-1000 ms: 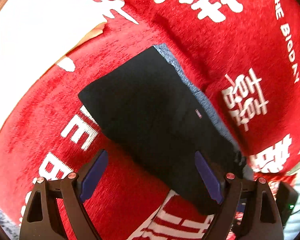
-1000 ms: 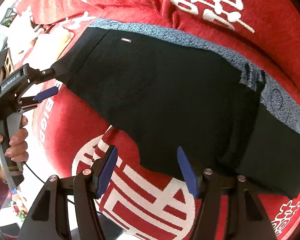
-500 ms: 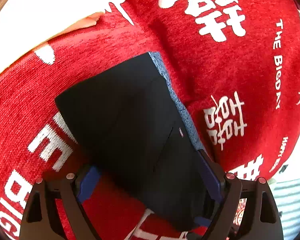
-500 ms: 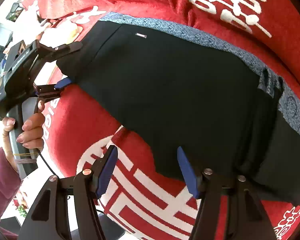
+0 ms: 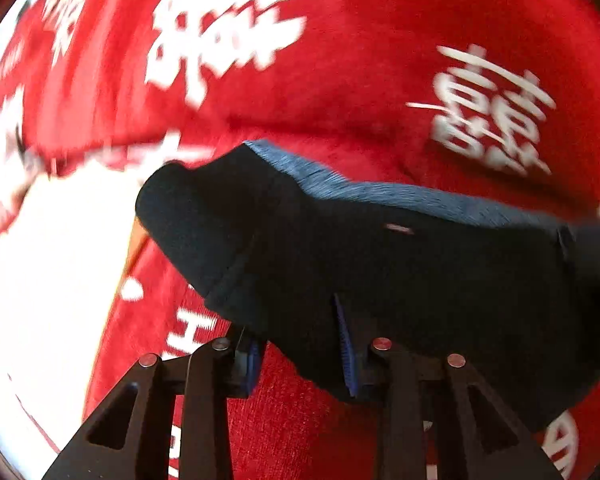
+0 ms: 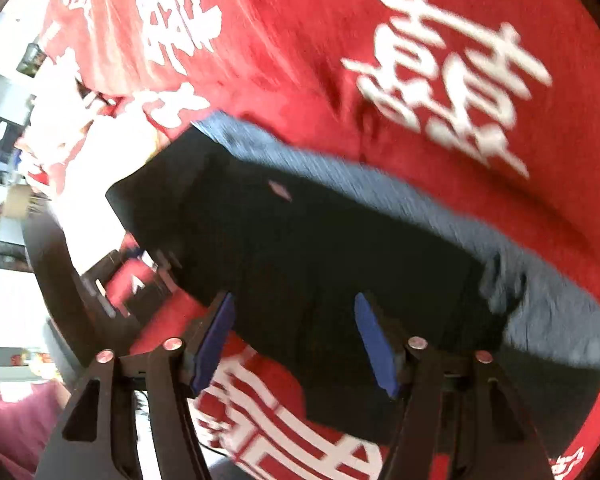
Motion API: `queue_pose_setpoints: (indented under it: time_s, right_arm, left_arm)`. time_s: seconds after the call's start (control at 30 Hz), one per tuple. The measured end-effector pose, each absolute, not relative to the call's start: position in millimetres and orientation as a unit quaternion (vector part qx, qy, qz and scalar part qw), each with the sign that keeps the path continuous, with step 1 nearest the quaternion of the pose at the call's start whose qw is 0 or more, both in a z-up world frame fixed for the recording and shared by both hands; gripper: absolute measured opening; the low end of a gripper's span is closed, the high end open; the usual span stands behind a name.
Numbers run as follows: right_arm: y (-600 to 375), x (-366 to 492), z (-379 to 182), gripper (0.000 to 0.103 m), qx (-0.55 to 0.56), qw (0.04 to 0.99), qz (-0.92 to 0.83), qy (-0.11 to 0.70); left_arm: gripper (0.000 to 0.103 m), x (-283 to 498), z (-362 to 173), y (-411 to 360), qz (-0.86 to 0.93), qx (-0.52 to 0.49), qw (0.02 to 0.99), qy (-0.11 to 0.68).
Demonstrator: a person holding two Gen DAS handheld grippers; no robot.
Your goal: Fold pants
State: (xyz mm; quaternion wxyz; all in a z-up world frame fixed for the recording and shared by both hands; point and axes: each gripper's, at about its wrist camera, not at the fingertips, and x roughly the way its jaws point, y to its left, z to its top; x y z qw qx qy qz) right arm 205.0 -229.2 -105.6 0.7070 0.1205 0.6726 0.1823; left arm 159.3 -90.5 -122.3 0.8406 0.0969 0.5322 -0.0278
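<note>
Left wrist view: I see the pants point(image 5: 420, 280), dark and already doubled, lying on the red cloth point(image 5: 360, 80) with the grey-blue waistband along the far edge.
Left gripper point(image 5: 300, 344): jaws have just been closing and now pinch the near hem of the pants; through the blur it looks like a real grip, though I can't be sure how many layers are caught.
Right gripper point(image 6: 296, 340): jaws have just been opening; they stand wide over the near edge, pads clear of the fabric.
Handling: soft, limp, light; it will sag and drag wherever it is unsupported, and the layers may slide apart.
Where to hold: I'd take the near edge through all layers, both grippers well apart, near the corners.
</note>
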Motion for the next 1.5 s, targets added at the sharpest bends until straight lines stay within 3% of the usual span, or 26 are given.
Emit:
queue_pose_setpoints:
  time_s: [0.03,0.27,0.5,0.53,0.57,0.6,0.63,0.9,1.17,1.33,1.5]
  right_arm:
    - [-222.9,221.3,-101.3,0.082,0.131,0.697,0.200,0.676]
    - [-133.7,297.0,-88.5,0.083,0.125,0.628,0.302,0.706]
    - [-30.5,308.5,-125.7,0.083,-0.050,0.549,0.332,0.766]
    - [-28.9,306.3,-131.7,0.080,-0.063,0.543,0.327,0.771]
    - [-30.1,304.2,-136.9,0.068,-0.070,0.540,0.323,0.774]
    - [-34.8,301.9,-141.5,0.027,-0.065,0.538,0.321,0.777]
    - [-42.1,301.7,-142.7,0.020,-0.051,0.539,0.318,0.778]
    - [-160.8,278.0,-88.0,0.018,0.103,0.617,0.328,0.707]
    - [-325.8,212.5,-37.9,0.018,0.264,0.685,0.285,0.616]
    - [-432.9,148.4,-33.3,0.018,0.339,0.709,0.227,0.575]
    - [-510.8,88.2,-72.2,0.019,0.404,0.698,0.166,0.568]
  left_arm:
    - [0.033,156.6,-120.9,-98.8,-0.031,0.120,0.843,0.523]
    - [0.033,153.7,-121.1,-115.2,-0.036,0.185,0.843,0.503]
    - [0.033,151.3,-123.6,-117.0,-0.030,0.199,0.841,0.503]
    - [0.033,151.4,-123.4,-117.8,-0.029,0.199,0.840,0.503]
    - [0.033,151.3,-122.7,-118.9,-0.029,0.199,0.840,0.505]
    - [0.033,151.1,-122.2,-119.6,-0.033,0.195,0.838,0.509]
    - [0.033,150.4,-119.9,-121.9,-0.037,0.193,0.837,0.511]
    - [0.033,133.6,-66.1,-177.1,-0.103,0.205,0.854,0.466]
    - [0.033,107.4,-12.7,-282.1,-0.215,0.210,0.848,0.436]
    - [0.033,76.5,-15.5,-365.7,-0.291,0.234,0.820,0.434]
    - [0.033,47.3,-46.8,-426.4,-0.334,0.278,0.782,0.447]
